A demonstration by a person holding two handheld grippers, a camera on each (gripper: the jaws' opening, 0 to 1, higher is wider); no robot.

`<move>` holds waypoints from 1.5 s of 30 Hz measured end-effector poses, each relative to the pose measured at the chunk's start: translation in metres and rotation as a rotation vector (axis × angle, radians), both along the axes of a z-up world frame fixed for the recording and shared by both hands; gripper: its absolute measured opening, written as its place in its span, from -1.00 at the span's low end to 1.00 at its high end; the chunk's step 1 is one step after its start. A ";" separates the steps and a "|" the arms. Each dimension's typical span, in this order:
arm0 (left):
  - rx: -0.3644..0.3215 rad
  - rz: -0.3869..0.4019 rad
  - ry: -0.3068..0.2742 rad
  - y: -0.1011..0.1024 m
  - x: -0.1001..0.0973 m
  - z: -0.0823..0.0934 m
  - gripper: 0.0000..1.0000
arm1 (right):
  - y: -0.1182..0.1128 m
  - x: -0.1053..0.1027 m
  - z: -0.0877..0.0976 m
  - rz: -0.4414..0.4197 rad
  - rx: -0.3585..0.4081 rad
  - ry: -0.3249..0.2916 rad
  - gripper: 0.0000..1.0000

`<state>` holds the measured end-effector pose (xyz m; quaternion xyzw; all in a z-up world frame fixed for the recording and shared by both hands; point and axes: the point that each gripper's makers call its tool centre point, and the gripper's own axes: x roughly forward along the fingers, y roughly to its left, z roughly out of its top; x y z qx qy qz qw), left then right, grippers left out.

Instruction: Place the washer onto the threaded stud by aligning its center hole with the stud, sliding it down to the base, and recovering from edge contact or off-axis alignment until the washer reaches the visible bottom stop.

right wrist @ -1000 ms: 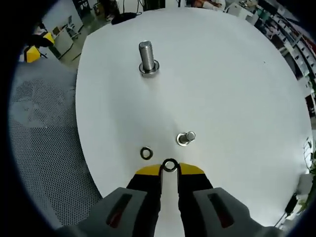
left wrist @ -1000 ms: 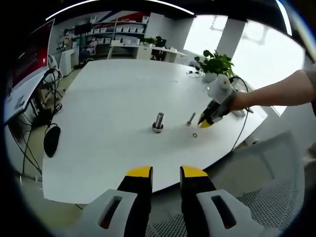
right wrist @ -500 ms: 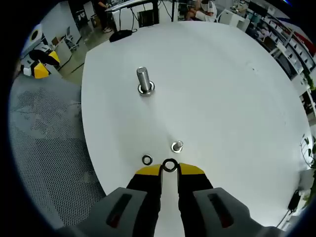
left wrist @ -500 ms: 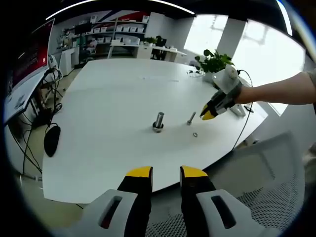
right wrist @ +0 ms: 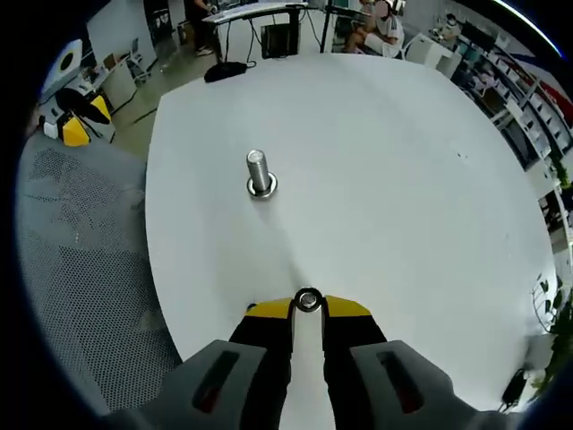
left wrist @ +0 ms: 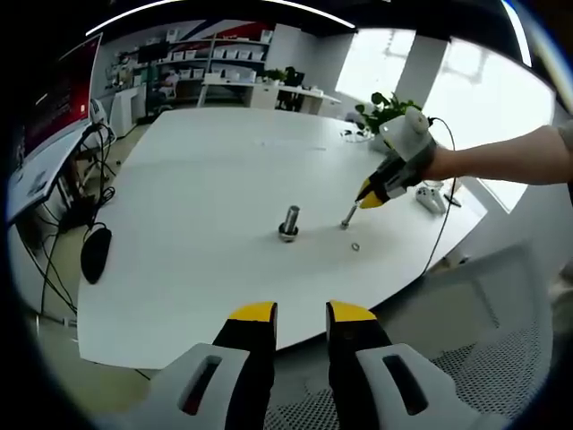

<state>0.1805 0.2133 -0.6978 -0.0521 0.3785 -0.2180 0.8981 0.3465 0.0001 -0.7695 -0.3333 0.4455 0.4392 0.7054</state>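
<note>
On the white table (left wrist: 197, 179) a thick threaded stud (left wrist: 288, 221) stands upright on its wide base. A thinner stud (left wrist: 346, 216) stands to its right, and a loose washer (left wrist: 355, 245) lies just in front of that one. My right gripper (left wrist: 368, 197), held by a person's hand, hovers at the top of the thin stud. In the right gripper view its yellow jaws are shut on a small dark washer (right wrist: 308, 300), which sits between the tips; the thick stud (right wrist: 259, 173) stands ahead. My left gripper (left wrist: 301, 313) stays back off the table's near edge, open, with nothing between its jaws.
A grey mesh chair (left wrist: 501, 358) sits below the table's near edge, also seen as the chair (right wrist: 81, 269) on the left. A potted plant (left wrist: 387, 111), a white device (left wrist: 430, 197) and a cable lie at the table's far right. Desks and shelves stand behind.
My right gripper has carried the washer up and left, from beside the loose washer to the top of the thin stud. That stud and the loose washer have slipped beneath its jaws in its own view.
</note>
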 end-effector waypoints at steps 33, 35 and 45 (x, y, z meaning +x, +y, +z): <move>-0.007 0.002 -0.003 0.000 0.000 0.000 -0.63 | -0.002 -0.003 -0.048 0.038 -0.095 0.034 -0.73; -0.011 0.002 -0.004 0.000 0.000 0.001 -0.63 | -0.002 -0.002 -0.053 0.034 -0.103 0.033 -0.73; -0.019 0.004 -0.007 0.000 -0.001 0.002 -0.63 | -0.002 -0.004 -0.061 0.009 -0.093 0.047 -0.71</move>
